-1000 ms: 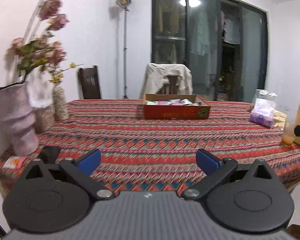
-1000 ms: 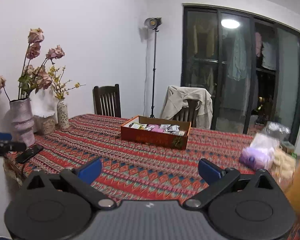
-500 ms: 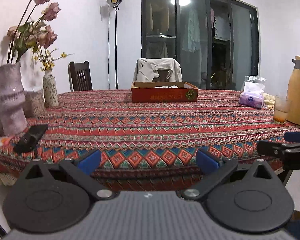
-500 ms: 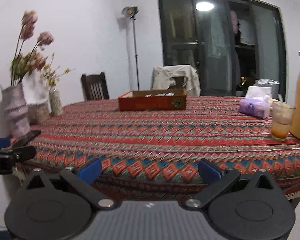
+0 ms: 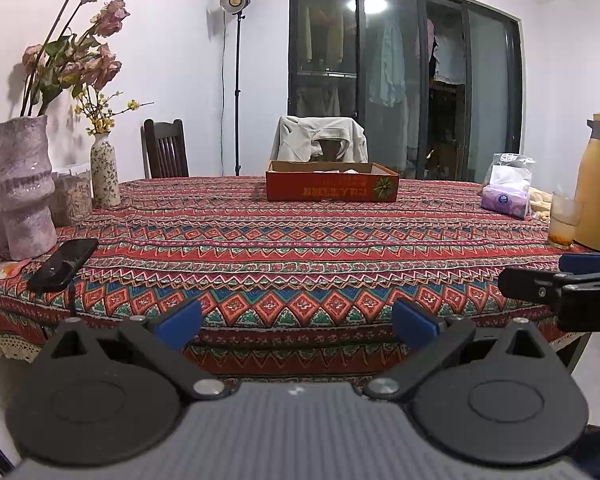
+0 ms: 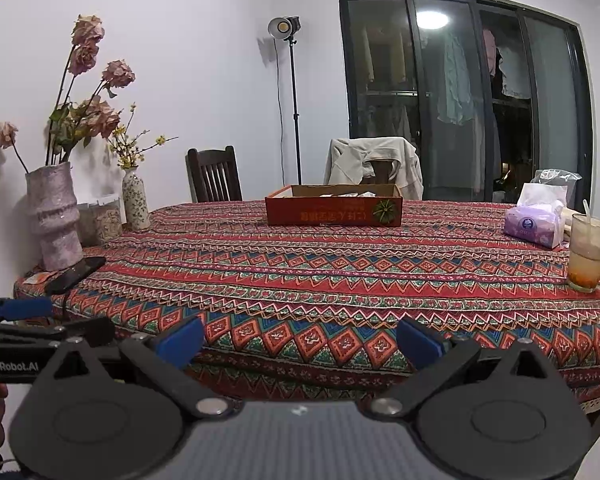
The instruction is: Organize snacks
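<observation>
A red cardboard box with snack packets inside stands at the far middle of the patterned tablecloth; it also shows in the right wrist view. My left gripper is open and empty, held low in front of the table's near edge. My right gripper is open and empty, also at the near edge. Each gripper shows at the side of the other's view: the right gripper and the left gripper.
At the left stand a large pink vase, a small vase and a black phone. At the right are a purple tissue pack, a glass and a yellow flask. Chairs stand behind the table.
Both grippers have dropped lower and drawn back to the table's near edge. The box now looks farther away and its contents are mostly hidden. Both stay open.
</observation>
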The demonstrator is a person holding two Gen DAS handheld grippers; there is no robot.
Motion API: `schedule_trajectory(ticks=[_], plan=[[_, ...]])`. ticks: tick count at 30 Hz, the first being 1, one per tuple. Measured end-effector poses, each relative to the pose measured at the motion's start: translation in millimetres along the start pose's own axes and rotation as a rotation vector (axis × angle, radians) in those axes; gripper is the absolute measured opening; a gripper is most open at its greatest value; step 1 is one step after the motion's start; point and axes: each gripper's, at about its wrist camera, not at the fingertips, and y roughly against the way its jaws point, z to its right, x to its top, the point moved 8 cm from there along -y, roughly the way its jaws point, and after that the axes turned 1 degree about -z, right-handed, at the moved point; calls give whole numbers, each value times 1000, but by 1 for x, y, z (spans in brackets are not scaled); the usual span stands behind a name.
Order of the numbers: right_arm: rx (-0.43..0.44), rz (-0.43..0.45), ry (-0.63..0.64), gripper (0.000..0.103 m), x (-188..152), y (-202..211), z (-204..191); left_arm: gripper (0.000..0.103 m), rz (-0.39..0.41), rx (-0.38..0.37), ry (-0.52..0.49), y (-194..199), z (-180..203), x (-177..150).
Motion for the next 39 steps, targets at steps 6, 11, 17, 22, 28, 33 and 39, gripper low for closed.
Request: schedule_trajectory(ticks=[6,11,17,22,28,33,39], plan=[[2,7,13,103,1,0,-3,103,-11,1,5,-2,0,-1],[-6,10,12,103,1,0,-3,103,-4,3,1,-1,-1,-1],[-10,13,8,103,2,1,0,103,-1,0,-6,-2,-1,-1],[-7,14,7,103,2,1,0,103,13,2,-15,0,-1,1],[-2,13,10,103,2,2,-1,103,13,3,-14,-1,-2,1],[-3,16,11,103,3,2,-2,103,16,8,-13,0,-2,1],[-8,22,8,103,3,4,-1,103,16,9,-13,1,-2,1]])
